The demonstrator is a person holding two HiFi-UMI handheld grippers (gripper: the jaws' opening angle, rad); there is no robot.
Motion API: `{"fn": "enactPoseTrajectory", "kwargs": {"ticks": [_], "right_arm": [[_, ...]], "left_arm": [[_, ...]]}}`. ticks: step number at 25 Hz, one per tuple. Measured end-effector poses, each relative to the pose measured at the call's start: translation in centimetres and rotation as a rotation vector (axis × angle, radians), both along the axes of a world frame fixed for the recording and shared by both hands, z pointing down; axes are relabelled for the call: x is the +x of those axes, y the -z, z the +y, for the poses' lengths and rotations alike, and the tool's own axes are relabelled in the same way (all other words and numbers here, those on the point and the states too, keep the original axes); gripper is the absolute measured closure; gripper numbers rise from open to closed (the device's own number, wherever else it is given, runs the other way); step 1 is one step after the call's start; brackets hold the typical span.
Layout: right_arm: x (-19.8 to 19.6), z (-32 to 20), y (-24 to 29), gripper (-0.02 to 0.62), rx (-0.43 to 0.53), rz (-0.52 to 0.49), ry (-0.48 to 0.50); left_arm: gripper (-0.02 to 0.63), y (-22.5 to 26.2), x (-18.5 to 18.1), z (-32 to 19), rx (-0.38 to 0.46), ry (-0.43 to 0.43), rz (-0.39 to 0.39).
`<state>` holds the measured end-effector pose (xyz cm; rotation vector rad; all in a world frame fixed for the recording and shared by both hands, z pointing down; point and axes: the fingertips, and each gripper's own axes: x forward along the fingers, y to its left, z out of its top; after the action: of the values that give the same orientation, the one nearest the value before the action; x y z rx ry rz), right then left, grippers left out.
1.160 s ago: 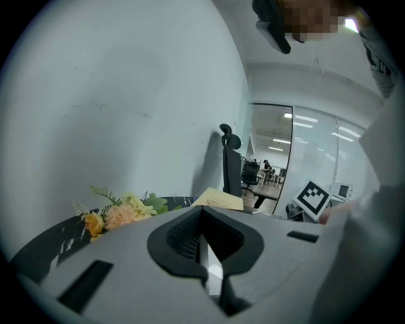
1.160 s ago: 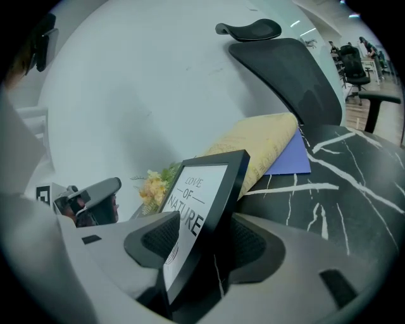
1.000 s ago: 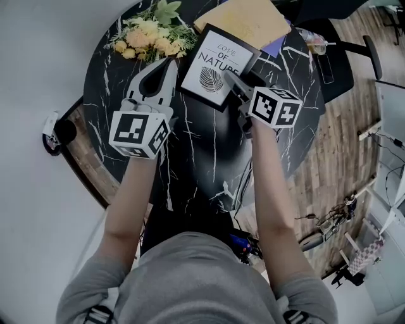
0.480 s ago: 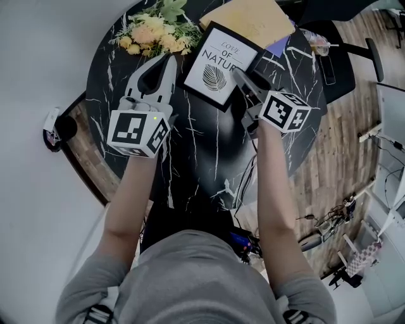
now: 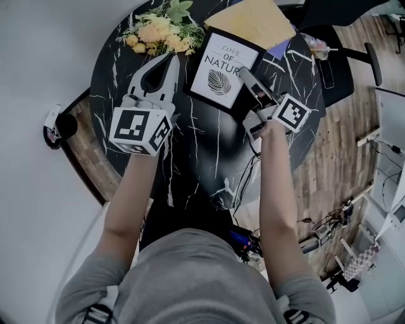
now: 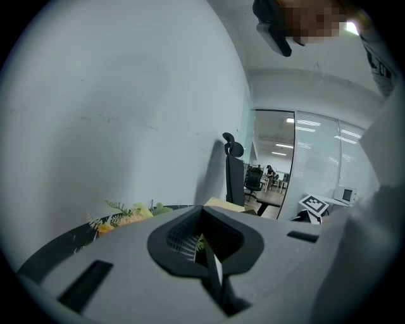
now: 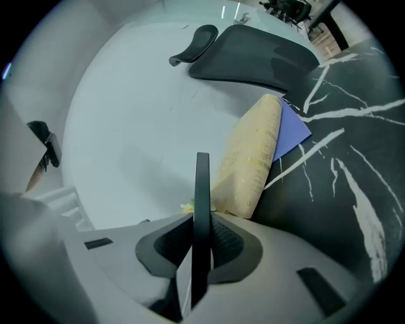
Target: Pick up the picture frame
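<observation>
The picture frame (image 5: 223, 63) is black-edged, with a white print of a leaf and lettering. It sits at the far side of the round black marble table (image 5: 209, 152). My right gripper (image 5: 248, 77) has just been closing on the frame's right edge. In the right gripper view the frame (image 7: 201, 190) stands edge-on between the pads, pinched by my right gripper (image 7: 197, 221). My left gripper (image 5: 169, 60) hovers just left of the frame, apart from it. In the left gripper view my left gripper (image 6: 204, 218) has its jaws together and grips nothing.
A bunch of yellow flowers (image 5: 158, 28) lies beyond the left gripper. A yellow padded envelope (image 5: 256, 19) over a purple sheet (image 5: 278, 45) lies behind the frame. A black office chair (image 5: 329, 38) stands past the table. Cables (image 5: 243, 183) hang at the near table edge.
My right gripper rolled, rose a little and closed its jaws on the frame's right edge. The frame shifted slightly away from me. The left gripper stayed put.
</observation>
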<state>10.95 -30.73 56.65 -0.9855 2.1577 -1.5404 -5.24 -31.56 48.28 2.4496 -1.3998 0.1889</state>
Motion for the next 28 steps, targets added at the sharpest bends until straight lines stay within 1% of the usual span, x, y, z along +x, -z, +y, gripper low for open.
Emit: {"fn": "enactPoseTrajectory", "kwargs": {"ticks": [3,10,18,24,28], "right_arm": [[-0.2,0.3,1.0,0.518,0.016,-0.062,0.02],[-0.6,0.8,3.3,0.528,0.04,-0.163,0.043],[-1.1,2.0,6.9,0.529,0.092,-0.287,0.071],[-1.8,3.1,9.3,0.528,0.128,-0.306,0.12],[-1.9,4.4,11.3,0.529,0.153,-0.315,0.136]], "left_arm": [[0.6,0.5,-0.3,0.2,0.014,0.011,-0.006],[0.6,1.2,-0.4,0.8,0.012,0.006,-0.005],[0.6,2.8,-0.3,2.2,0.024,0.005,-0.019],[0.6,4.5,0.4,3.4,0.047,0.005,-0.027],[0.6,5.8,0.2,4.6,0.063,0.005,-0.031]]}}
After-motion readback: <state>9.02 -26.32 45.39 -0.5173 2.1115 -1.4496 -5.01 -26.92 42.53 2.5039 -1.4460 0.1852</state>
